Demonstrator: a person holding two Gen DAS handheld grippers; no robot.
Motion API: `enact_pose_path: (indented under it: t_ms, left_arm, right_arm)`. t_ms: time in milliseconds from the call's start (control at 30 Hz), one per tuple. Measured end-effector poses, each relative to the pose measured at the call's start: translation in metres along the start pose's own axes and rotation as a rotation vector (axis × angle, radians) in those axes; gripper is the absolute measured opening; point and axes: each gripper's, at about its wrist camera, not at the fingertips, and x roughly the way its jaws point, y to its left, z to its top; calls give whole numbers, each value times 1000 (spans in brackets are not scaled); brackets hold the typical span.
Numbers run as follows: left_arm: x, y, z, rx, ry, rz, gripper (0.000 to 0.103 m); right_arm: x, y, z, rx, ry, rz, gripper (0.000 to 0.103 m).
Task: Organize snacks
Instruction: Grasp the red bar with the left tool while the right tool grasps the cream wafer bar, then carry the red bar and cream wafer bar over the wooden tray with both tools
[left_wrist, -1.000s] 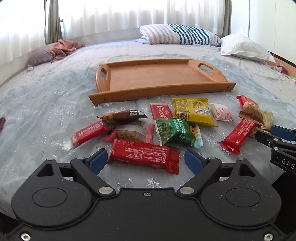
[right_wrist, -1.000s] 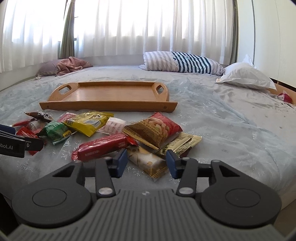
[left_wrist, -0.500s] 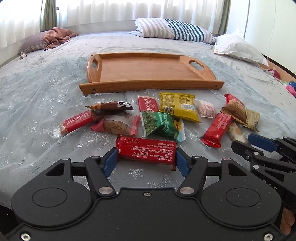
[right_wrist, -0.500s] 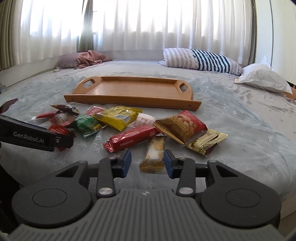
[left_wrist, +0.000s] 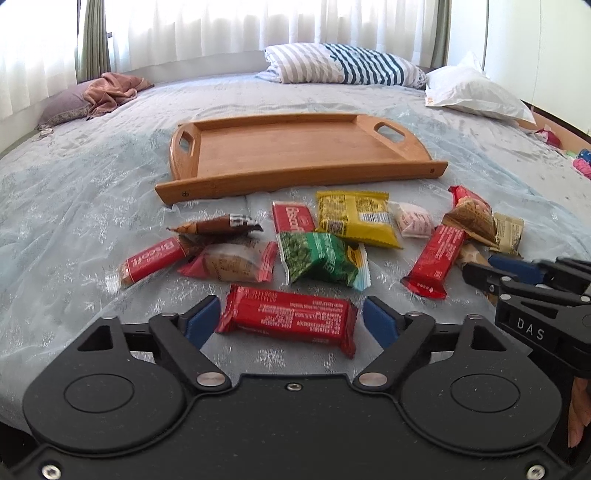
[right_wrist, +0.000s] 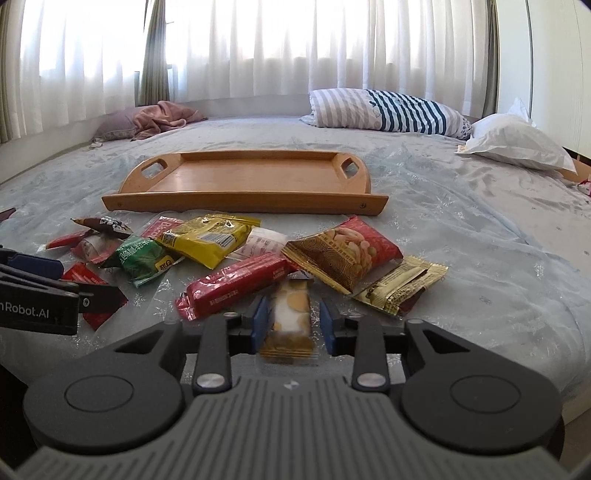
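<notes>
Left wrist view: my left gripper (left_wrist: 289, 322) has just spread apart around the red bar (left_wrist: 290, 318) without touching it. My right gripper (right_wrist: 291, 324) has just closed on the cracker packet (right_wrist: 290, 314) on the bedspread (right_wrist: 480, 236), short of the tray (right_wrist: 243, 202); gripped near its end, the slick wrapper could slip out or drag neighbours.
</notes>
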Motion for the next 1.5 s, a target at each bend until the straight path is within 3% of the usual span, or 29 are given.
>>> enact_pose_path:
  t_ms: [133,167,233,600,967,1200,1500]
  left_arm:
    - [3,2,0,10,-6,10,91]
    - [4,3,0,4,6,1,87]
    - [7,7,-2,-30,40,-24,65]
    - [-26,-1,10,7,-33,-57,64]
    - [-30,2,53,50,-87,-140,64]
    - [-13,3,87,78,-97,-164,64]
    - [31,10,124,5,-50,-131,64]
  right_arm:
    - [-1,1,0,14,8,-4,25]
    - [-2,1,0,12,10,-3,25]
    - [-7,2,-1,6,9,1,25]
    - [-28,3,2,-6,-14,-23,24]
    - [-35,-7,26,39,-81,-34,24]
    - [-17,-26,51,115,-100,-22,24]
    - [19,-46,84,183,-97,24,24]
